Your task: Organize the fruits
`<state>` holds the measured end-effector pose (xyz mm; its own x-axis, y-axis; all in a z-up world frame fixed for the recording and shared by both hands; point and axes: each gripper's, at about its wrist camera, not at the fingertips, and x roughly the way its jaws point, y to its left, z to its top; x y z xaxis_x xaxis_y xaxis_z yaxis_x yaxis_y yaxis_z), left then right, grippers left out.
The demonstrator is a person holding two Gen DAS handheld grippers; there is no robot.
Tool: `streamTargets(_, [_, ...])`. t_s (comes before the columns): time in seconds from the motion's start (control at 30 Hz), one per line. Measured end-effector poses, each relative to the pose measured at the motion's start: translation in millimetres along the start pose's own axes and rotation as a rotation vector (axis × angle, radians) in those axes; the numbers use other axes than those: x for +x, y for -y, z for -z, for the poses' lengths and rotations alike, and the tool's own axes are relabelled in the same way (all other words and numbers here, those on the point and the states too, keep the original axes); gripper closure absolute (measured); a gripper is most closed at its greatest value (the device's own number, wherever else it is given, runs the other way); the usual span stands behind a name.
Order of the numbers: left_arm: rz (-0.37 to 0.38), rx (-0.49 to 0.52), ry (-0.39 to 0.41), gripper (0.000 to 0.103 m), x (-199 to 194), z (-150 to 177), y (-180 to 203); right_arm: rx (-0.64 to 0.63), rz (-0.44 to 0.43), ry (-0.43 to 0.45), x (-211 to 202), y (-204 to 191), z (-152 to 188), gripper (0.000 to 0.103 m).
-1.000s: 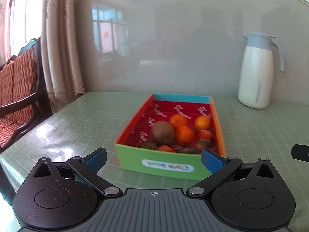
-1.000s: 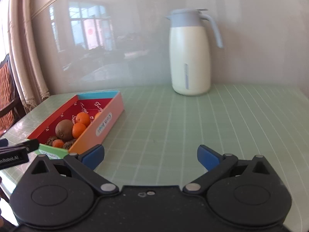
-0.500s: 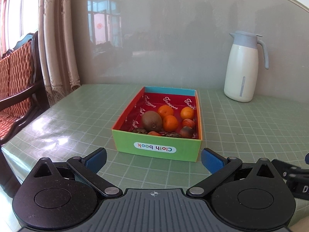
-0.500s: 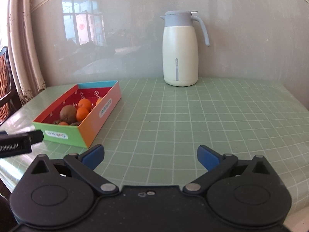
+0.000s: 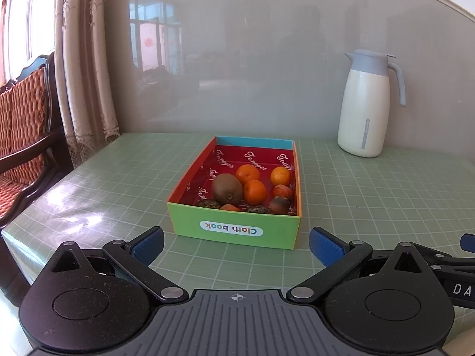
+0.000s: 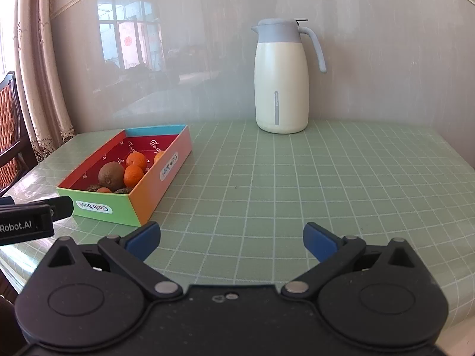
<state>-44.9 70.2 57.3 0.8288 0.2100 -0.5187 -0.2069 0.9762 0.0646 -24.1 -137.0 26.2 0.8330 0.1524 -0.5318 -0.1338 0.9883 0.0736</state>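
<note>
While lying in the box [image 5: 234, 231] toward the bench's [image 6: 326, 178] left edge, one kiwi [image 5: 227, 189] touches two of three oranges [image 5: 254, 191]. Thermos [image 6: 282, 80]: back edge. Left gripper [image 5: 236, 244], right gripper [image 6: 231, 237]: both released, empty, above the front edge.

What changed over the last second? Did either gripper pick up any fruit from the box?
No pickup. Both grippers pulled back from the box: it and the jug now look farther off and more fully in view. The left gripper and right gripper stayed open and empty. The kiwi and oranges lie as before.
</note>
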Motion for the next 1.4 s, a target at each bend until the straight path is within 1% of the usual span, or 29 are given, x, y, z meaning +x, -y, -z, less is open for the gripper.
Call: streamTargets(1.4, [0.008, -0.005, 0.018, 0.0, -4.6, -1.6, 2.5, -0.013, -0.006, 0.018, -4.0, -5.3, -3.0, 0.0])
